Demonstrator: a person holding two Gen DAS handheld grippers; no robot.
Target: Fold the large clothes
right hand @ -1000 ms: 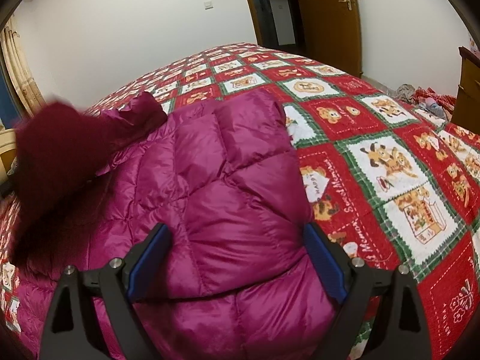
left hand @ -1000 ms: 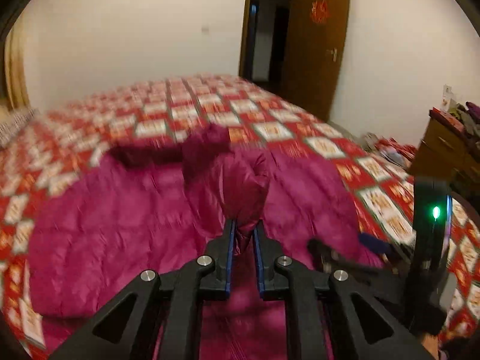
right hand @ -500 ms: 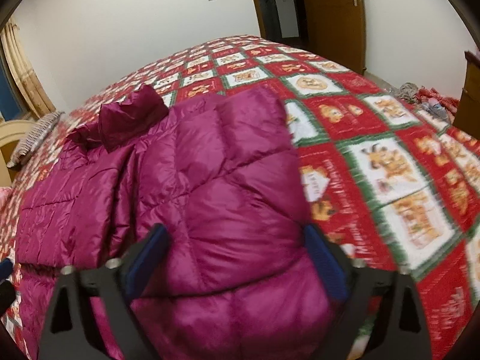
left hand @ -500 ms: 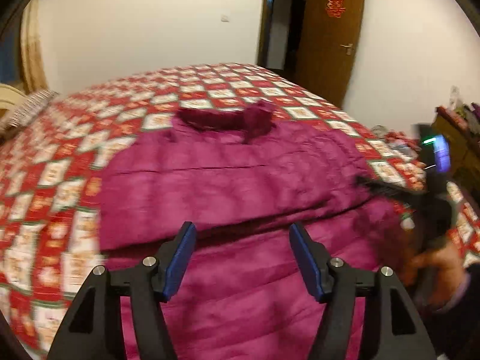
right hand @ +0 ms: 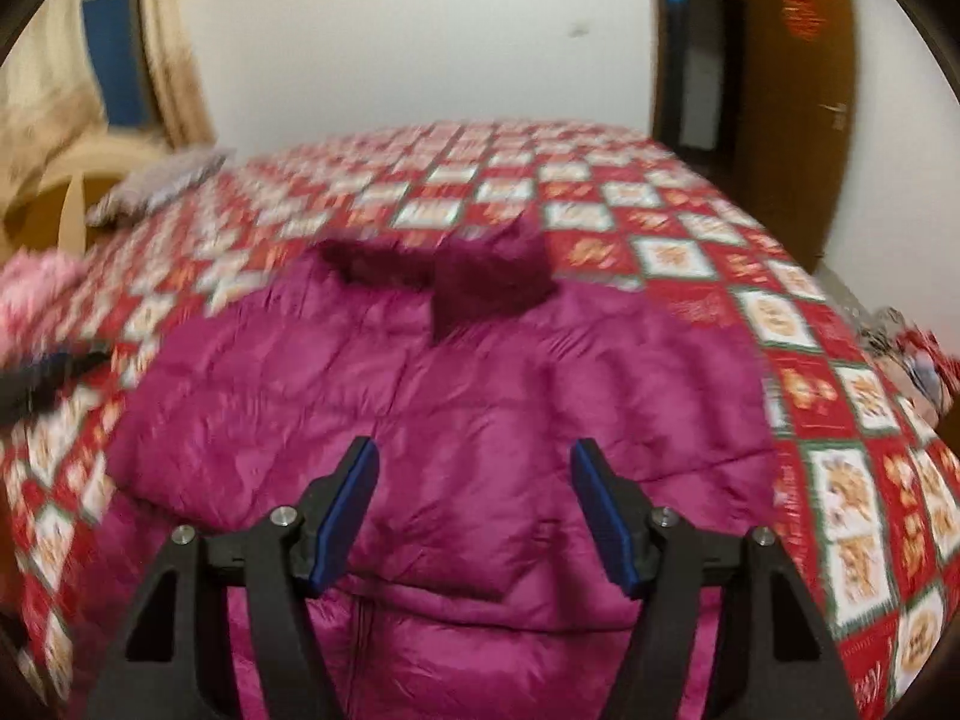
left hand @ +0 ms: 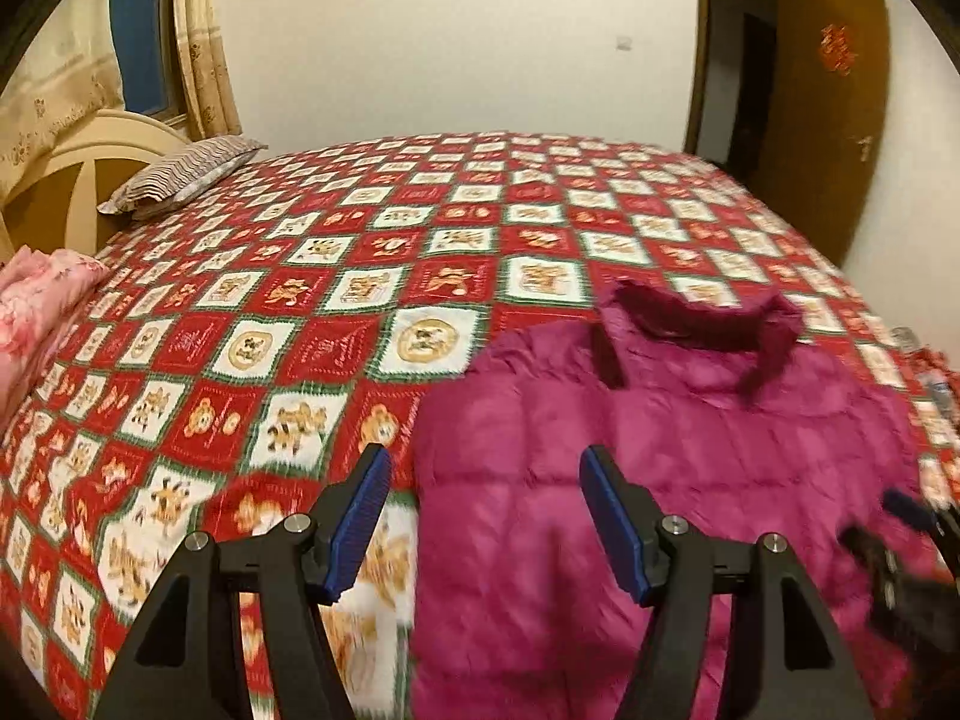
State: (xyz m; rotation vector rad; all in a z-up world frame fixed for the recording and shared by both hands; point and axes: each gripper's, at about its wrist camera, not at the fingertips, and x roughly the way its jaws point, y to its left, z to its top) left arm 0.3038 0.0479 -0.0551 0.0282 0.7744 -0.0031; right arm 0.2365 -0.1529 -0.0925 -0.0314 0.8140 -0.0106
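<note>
Jacket [right hand: 480,396] flat on bedspread [left hand: 300,312], collar [right hand: 444,270] far end.

A red paper sign [left hand: 839,49] hangs on the brown door [left hand: 828,138], too blurred to read, and the bedspread [left hand: 360,276] squares carry no legible lettering either.

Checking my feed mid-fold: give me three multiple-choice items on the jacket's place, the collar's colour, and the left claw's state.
1. Where does the jacket lie?
A on the bedspread
B on the floor
C on a chair

2. What colour is the collar?
A white
B dark red
C blue

3. What is between the left claw pads?
A a sleeve, pinched
B a pillow
C nothing, both pads bare

Answers: 1 A, the patterned bedspread shows around it; 2 B, darker than the magenta body; 3 C, the pads stand apart above the jacket's edge.
</note>
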